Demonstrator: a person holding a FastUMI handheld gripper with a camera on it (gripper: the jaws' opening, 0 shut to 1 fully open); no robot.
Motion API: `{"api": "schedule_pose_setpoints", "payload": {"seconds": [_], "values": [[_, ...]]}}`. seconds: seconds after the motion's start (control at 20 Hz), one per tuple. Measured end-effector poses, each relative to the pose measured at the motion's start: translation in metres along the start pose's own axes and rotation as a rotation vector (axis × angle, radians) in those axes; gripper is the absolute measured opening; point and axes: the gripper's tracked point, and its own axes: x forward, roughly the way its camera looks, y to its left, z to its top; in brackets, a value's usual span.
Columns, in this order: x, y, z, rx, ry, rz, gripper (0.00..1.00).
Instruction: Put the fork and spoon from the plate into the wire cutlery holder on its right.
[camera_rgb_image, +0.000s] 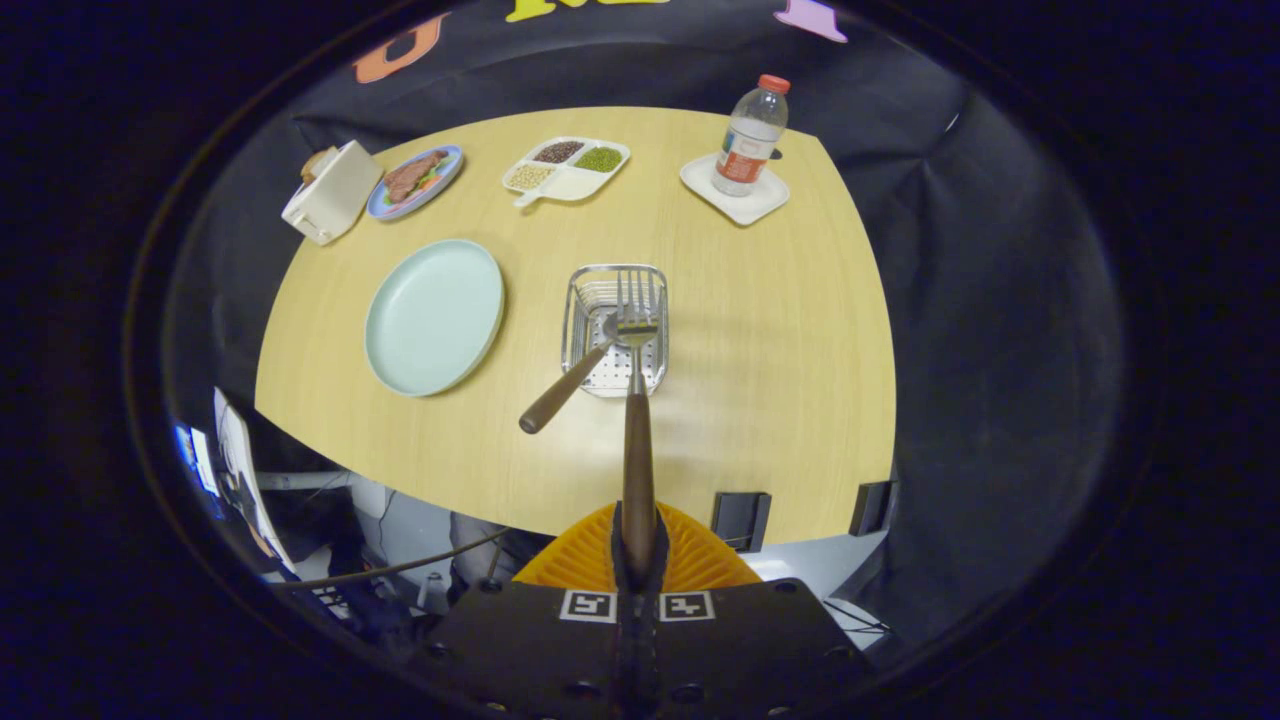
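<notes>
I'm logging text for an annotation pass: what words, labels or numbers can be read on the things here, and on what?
Water bottle label: too blurred to read.
Two square markers on the gripper: patterns, no words.
No other text is legible; the gripper's fingers press on the fork handle.

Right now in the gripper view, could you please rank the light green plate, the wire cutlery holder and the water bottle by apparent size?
1. Light green plate, largest.
2. Wire cutlery holder.
3. Water bottle, smallest, though it stands farther away, so this is unsure.
The tool is shut on the fork.
</notes>
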Motion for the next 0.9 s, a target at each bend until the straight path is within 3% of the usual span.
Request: {"api": "schedule_pose_setpoints", "payload": {"seconds": [0.45, 0.6, 0.65, 0.7, 0.8, 0.9], "values": [[0.003, -0.002, 0.017, 0.034, -0.025, 0.011, 0.09], [-0.003, 0.002, 0.025, 0.053, -0.062, 0.031, 0.18], [-0.006, 0.003, 0.026, 0.052, -0.07, 0.037, 0.31], [-0.006, 0.004, 0.028, 0.05, -0.081, 0.042, 0.34], [-0.01, 0.008, 0.027, 0.046, -0.088, 0.059, 0.52], [-0.016, 0.012, 0.027, 0.047, -0.113, 0.078, 0.95]]}}
